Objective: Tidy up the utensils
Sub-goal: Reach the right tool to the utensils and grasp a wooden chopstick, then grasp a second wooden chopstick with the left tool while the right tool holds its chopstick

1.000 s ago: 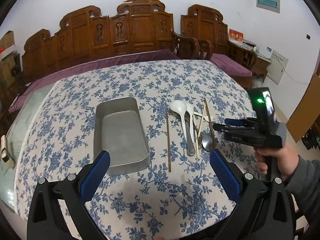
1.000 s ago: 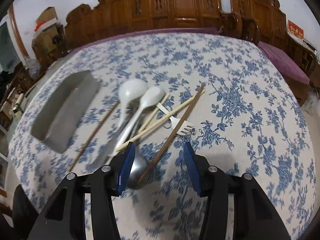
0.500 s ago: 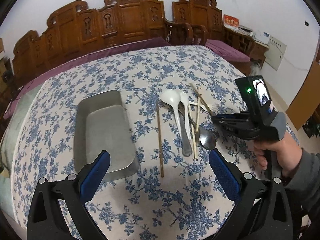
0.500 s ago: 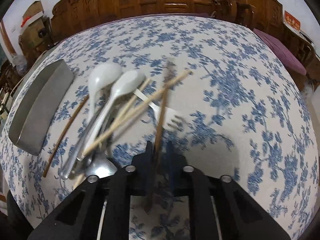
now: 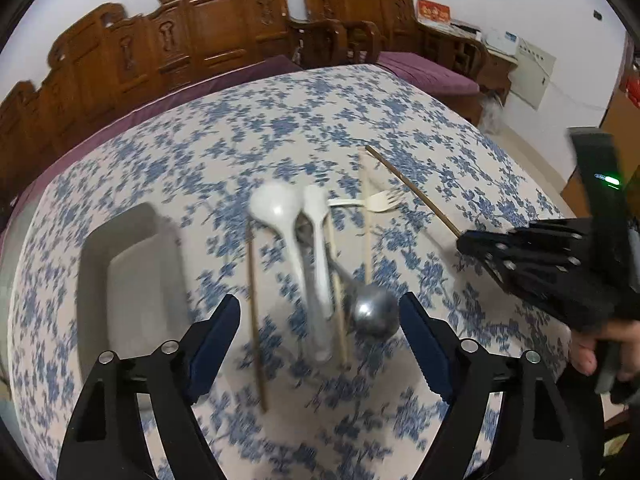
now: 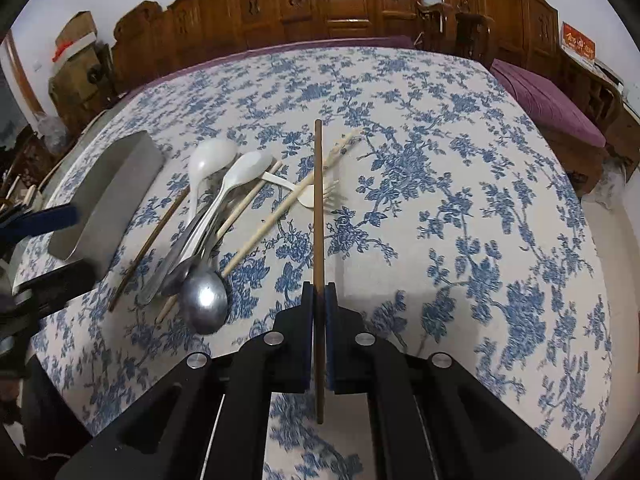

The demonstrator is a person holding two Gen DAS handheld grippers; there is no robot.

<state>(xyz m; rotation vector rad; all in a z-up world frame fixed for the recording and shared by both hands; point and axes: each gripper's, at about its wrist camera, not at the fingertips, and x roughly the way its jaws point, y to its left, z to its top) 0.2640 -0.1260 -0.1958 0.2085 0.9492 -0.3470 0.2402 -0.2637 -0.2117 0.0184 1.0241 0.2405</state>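
My right gripper [image 6: 319,294] is shut on a dark brown chopstick [image 6: 318,208], lifted off the table and pointing away over the plastic fork [image 6: 310,196]. From the left wrist view that gripper [image 5: 466,240] is at the right with the chopstick [image 5: 412,190] sticking out. My left gripper [image 5: 320,320] hangs over the pile, its jaws closing with nothing pressed between them. Below it lie two white spoons [image 5: 280,208], a metal spoon [image 5: 374,312], pale chopsticks [image 5: 365,216] and another brown chopstick [image 5: 254,300]. A metal tray [image 5: 128,276] lies to the left.
A blue-flowered cloth [image 6: 460,200] covers the round table. Carved wooden chairs [image 6: 352,0] with purple cushions [image 6: 548,102] line its far side. A person's hand [image 5: 600,348] holds the right gripper's handle.
The right gripper shut on the dark chopstick and lifted it off the pile. The left gripper moved right and down toward the spoons, and its jaws narrowed.
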